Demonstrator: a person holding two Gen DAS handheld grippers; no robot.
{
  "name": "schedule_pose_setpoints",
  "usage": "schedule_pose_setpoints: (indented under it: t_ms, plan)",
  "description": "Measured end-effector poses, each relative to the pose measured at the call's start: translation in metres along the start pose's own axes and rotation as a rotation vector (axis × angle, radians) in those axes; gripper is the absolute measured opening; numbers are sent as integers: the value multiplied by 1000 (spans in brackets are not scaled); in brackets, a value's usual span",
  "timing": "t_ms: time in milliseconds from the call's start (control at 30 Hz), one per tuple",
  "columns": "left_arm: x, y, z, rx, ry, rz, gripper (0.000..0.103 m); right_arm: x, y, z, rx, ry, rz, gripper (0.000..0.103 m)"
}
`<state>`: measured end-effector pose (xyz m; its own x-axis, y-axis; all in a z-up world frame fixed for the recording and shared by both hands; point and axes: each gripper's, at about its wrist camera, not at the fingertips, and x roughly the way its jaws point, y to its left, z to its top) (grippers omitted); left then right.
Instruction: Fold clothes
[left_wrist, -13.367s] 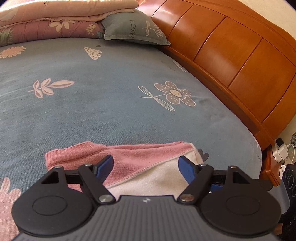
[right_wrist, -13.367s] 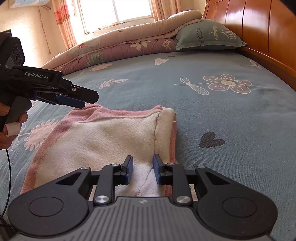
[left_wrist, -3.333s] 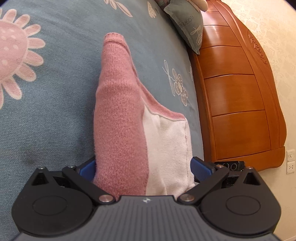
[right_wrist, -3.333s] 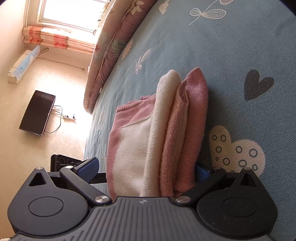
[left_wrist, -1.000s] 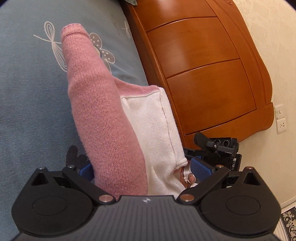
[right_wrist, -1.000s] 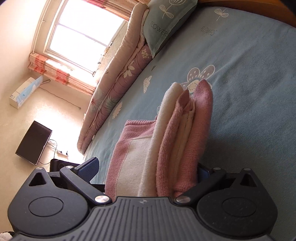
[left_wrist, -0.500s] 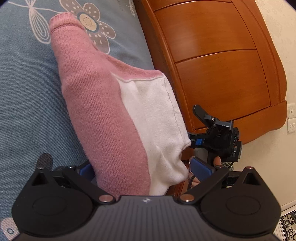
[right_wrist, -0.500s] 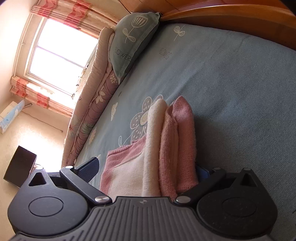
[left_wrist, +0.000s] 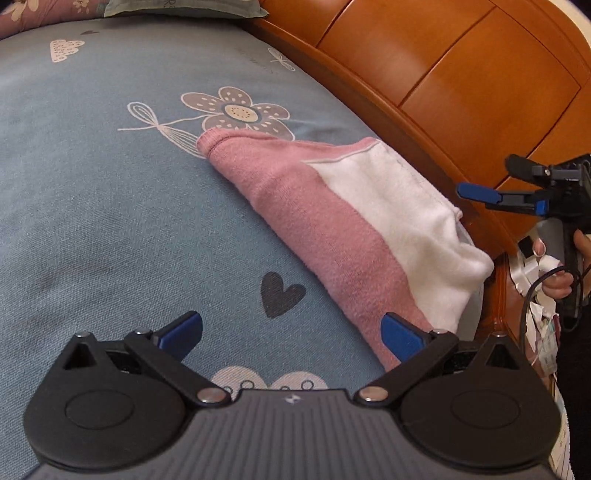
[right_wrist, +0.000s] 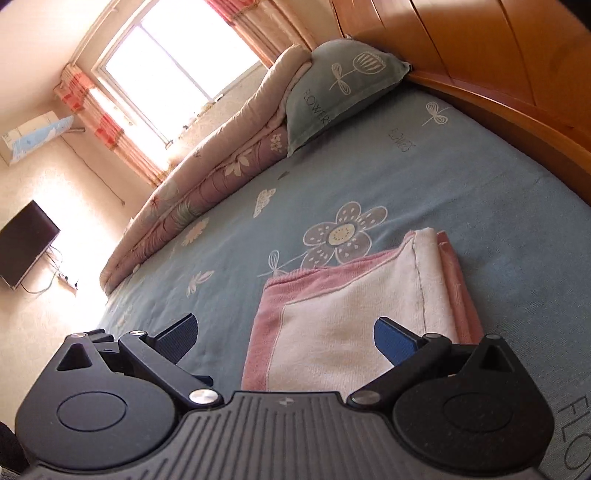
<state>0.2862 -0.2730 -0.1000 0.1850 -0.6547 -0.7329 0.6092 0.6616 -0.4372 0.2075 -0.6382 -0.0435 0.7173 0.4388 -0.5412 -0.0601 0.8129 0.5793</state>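
Folded pink-and-white garment (left_wrist: 354, 221) lying flat on the blue flowered bed sheet (left_wrist: 92, 184), near the wooden headboard (left_wrist: 461, 74), one end beside a printed flower. Left gripper (left_wrist: 291, 328) spread wide, holding nothing, hovering just short of the garment's near pink edge, right blue pad (left_wrist: 400, 332) close beside that edge. Right gripper (right_wrist: 284, 336) likewise spread wide and empty, low over the garment's near end. Seen from the left wrist, right gripper off the bed's side, gripped by a hand (left_wrist: 561, 273). Pillow (right_wrist: 332, 92) and rolled quilt (right_wrist: 207, 184) at the far end.
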Motion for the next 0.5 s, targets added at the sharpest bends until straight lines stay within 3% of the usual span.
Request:
schedule_pose_setpoints:
  t_ms: [100,133,200,300,400,500]
  plan:
    - [6,-7,-4,17,15,11,102,22,-20,-9,-22,67,-161,98]
    - [6,-10,-6,25,14,16,102,20,-32,-15,2,68,-180,87]
    - [2,-13,-11,45,7,28,102,5,-41,-16,69,9,-150,84]
    - [-4,-15,-15,65,-14,55,102,-17,-25,-19,45,-44,-196,89]
    - [-11,-16,-20,73,-32,74,102,-26,-2,-33,-2,-12,-126,90]
    - [-15,-16,-23,69,-37,83,102,-21,5,-51,-41,46,-174,90]
